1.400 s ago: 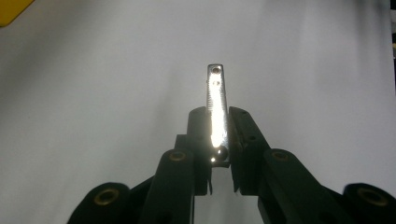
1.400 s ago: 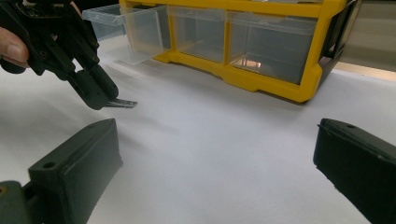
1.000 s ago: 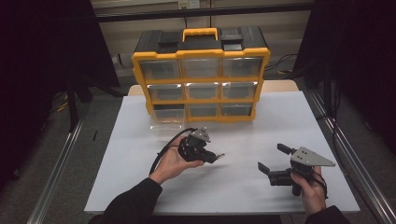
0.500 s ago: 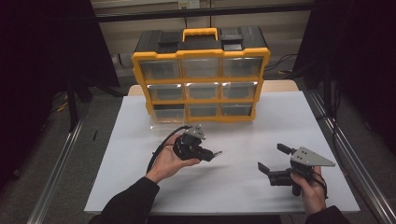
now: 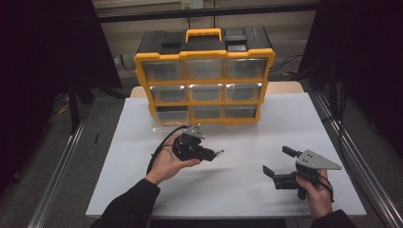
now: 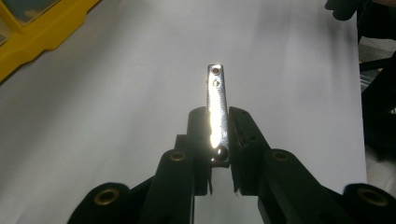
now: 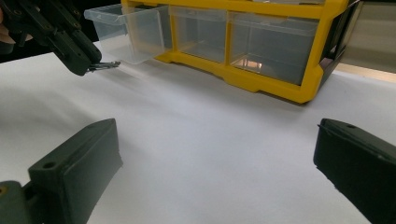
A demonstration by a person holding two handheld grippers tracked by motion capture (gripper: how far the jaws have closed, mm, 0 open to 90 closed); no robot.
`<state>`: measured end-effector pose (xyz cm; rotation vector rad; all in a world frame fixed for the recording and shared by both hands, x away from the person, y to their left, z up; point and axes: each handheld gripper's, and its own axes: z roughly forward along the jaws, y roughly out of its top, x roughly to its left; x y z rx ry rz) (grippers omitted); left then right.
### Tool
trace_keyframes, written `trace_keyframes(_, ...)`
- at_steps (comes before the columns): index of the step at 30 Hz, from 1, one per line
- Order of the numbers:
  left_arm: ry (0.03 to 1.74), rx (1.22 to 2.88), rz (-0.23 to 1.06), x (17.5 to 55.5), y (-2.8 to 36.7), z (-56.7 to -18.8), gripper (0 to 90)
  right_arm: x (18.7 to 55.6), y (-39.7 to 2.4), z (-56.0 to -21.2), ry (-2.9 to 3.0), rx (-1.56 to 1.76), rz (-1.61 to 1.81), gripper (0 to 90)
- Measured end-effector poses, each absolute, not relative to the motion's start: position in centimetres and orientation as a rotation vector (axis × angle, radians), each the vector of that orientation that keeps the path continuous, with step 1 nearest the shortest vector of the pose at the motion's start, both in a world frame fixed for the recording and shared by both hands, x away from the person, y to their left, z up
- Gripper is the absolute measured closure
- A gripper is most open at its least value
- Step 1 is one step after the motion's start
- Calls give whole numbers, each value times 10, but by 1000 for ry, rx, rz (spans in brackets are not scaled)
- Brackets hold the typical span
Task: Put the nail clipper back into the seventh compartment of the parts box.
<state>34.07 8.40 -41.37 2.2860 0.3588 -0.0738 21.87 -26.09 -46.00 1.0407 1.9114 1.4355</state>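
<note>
**Metal strip pinched above the white bench**

Above the white-topped bench (image 5: pixel 266 128), the left gripper (image 6: pixel 218 140) pinches a slim, shiny metal strip with small holes (image 6: pixel 216 100), which juts out past the jaws toward 3 o'clock in the high view. At 5 o'clock on the bench, the right gripper (image 5: pixel 280 164) rests with its jaws spread wide and nothing between them. At 12 o'clock stands a yellow-and-black plastic organiser cabinet (image 5: pixel 205 78), its clear bottom-left drawer (image 7: pixel 128 30) pulled out.

A glossy metal strip (image 6: pixel 217 109) gleams; the organizer (image 5: pixel 204 78) is yellow plastic with clear plastic drawers (image 7: pixel 133 30).
</note>
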Motion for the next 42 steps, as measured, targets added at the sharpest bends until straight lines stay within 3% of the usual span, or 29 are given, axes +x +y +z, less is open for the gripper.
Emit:
trace_keyframes(4,366,2337,-23,340,89,-408,796,219,-260,-460,1913,1035,1434,3)
trace_keyframes(6,352,2286,-76,342,90,-409,796,219,-260,-460,1914,1034,1435,3)
trace_keyframes(42,463,2212,13,355,126,-387,796,219,-260,-460,1916,1036,1438,2)
